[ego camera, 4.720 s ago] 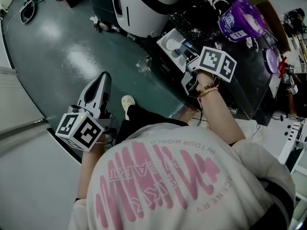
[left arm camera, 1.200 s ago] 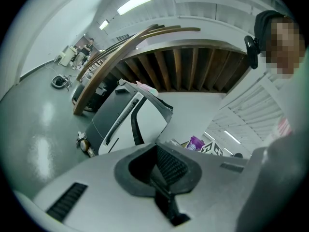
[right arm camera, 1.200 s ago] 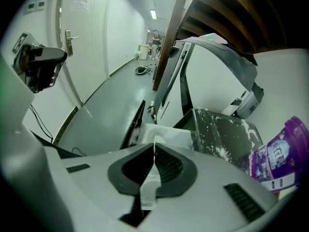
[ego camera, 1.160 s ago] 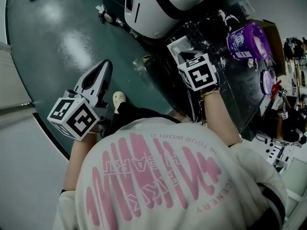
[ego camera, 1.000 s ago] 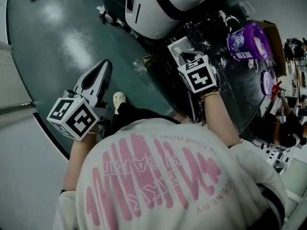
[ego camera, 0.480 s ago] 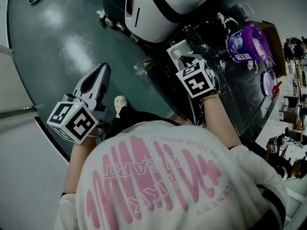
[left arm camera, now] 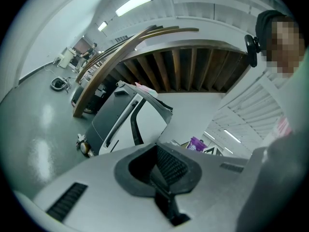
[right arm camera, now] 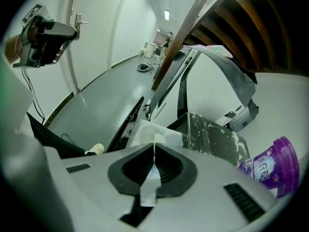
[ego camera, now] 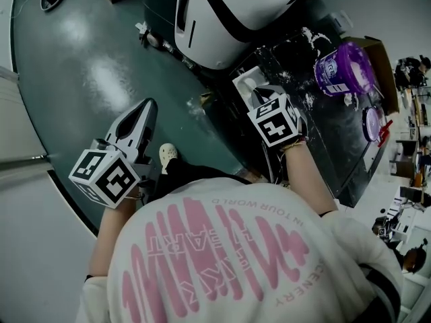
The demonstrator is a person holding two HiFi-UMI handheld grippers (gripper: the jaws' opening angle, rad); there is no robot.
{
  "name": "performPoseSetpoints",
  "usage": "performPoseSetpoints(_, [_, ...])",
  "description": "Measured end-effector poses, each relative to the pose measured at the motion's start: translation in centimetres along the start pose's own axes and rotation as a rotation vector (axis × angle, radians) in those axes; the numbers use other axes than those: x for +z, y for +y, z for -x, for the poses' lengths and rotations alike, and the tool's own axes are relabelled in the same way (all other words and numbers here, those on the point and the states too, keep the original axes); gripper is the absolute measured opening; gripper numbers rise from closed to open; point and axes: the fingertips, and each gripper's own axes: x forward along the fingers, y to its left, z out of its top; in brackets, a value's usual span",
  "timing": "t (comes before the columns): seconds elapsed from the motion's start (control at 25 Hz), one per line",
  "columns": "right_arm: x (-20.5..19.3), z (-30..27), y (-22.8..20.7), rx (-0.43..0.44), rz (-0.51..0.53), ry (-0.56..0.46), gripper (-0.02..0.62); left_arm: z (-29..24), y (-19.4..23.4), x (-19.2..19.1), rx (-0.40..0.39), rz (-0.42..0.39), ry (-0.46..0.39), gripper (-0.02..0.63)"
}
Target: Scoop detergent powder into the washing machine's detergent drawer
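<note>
- Closest to the camera, the left gripper hangs over the green floor above a pale shoe. Its jaws are together on nothing, and it has kept this spot for several seconds, so it takes no part in the task.
- Further out, the right gripper is clamped on a thin white strip, apparently the handle of the scoop. A few seconds ago it stood further right, toward the tub. Now it sits right over the detergent drawer and has barely moved in the last second.
- My reading is that the carry is done and the powder is being tipped, or is about to be. The scoop's bowl cannot be seen, so I cannot tell whether it is full.
- Beyond the jaws, the drawer stands pulled out at the edge of a black top dusted with spilled powder.
- Further along that top is the purple detergent tub, open, with its lid lying apart.
- Farthest back rises the white washing machine.
- As for writing, the sweatshirt shows pink lettering upside down, seemingly "IN YOUR WORLD" and "SCENERY". The tub's label is too small to read.
</note>
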Motion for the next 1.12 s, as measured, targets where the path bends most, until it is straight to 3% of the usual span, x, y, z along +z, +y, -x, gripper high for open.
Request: performPoseSetpoints(1.12, [0.1,2.0,0.3,-0.054,0.082,-0.054,0.006,2.3,-0.7,0.2,0.054,0.018,-0.092,0.002])
